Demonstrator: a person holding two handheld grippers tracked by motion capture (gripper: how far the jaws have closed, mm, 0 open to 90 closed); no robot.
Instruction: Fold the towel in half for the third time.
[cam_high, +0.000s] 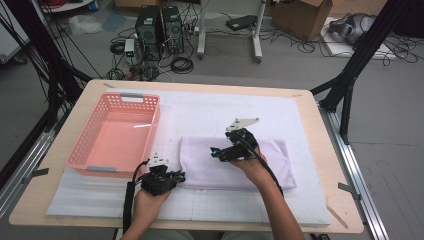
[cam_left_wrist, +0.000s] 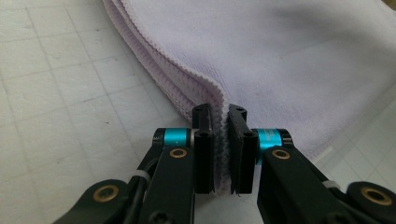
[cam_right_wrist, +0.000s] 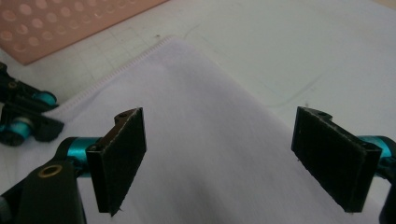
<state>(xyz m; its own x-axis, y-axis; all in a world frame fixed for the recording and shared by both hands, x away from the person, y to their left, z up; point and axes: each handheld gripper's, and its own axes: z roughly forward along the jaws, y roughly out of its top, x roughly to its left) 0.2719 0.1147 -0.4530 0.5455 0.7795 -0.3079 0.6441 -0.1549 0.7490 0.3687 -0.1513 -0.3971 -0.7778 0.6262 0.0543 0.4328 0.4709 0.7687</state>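
Two black jaws of the left gripper (cam_left_wrist: 223, 154) stand nearest in the left gripper view, almost together, and between them sits the stitched corner edge of the folded lilac towel (cam_left_wrist: 289, 60). Its pads press on the layers from both sides, so the narrow gap is filled with cloth. Beyond these fingers the towel spreads away and to the right, and to their left lies the white gridded mat (cam_left_wrist: 56, 93), bare.

From the high view, the left gripper (cam_high: 176, 176) is at the near left corner of the towel (cam_high: 272, 160), with the person's left hand (cam_high: 150, 197) behind it. Just beside this hand, on the far left side, stands the pink basket (cam_high: 85, 145), with nothing in it. It is near the gripper but does not touch it.

Over the middle of the towel hovers the right gripper (cam_high: 216, 151), held by the right hand (cam_high: 252, 162). In the right gripper view its jaws stand wide apart, one at each side of the picture, and the right gripper (cam_right_wrist: 233, 163) holds nothing. The towel (cam_right_wrist: 210, 140) passes below and between the pads; whether they touch the cloth I cannot tell. Past the left pad of this gripper, further away, the left gripper (cam_right_wrist: 42, 119) shows at the corner of the towel, and beyond it a part of the pink basket (cam_right_wrist: 60, 23).

Towel and mat lie on the wooden table (cam_high: 320, 150).
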